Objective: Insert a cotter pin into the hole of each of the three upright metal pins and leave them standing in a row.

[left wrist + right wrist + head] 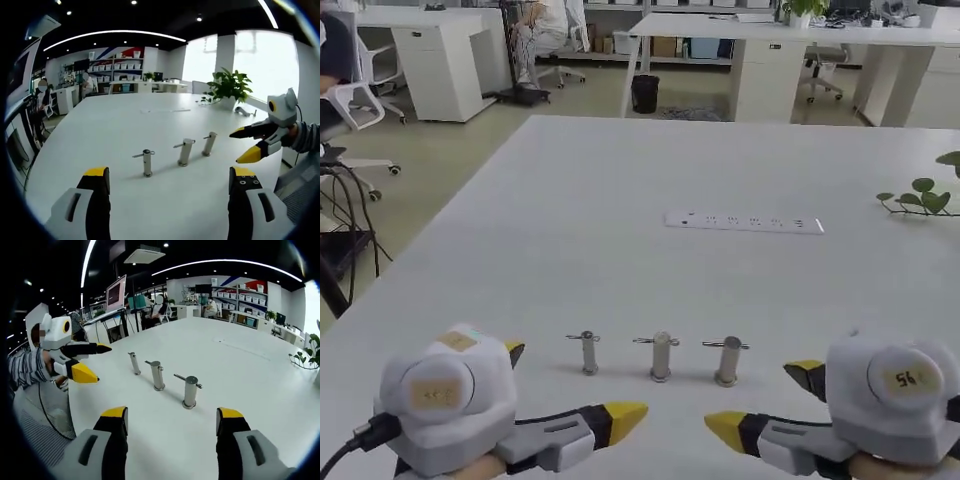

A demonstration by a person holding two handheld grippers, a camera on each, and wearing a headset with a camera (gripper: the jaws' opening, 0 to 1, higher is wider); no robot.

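Three upright metal pins stand in a row near the table's front edge: left pin (589,353), middle pin (661,357), right pin (727,360). Each has a thin cotter pin (724,345) through its top. My left gripper (570,385) is just in front of the row at its left, open and holding nothing. At the right, my right gripper (767,398) is likewise open and holds nothing. The left gripper view shows the row (185,151) beyond its own spread jaws (168,175), with the right gripper (250,145) to the side. In the right gripper view the row (158,375) stands ahead of the gripper (171,413).
A white power strip (743,222) lies mid-table behind the pins. A leafy plant sprig (920,198) reaches in at the right edge. The white table (570,230) is broad. Desks, chairs and seated people are beyond its far edge.
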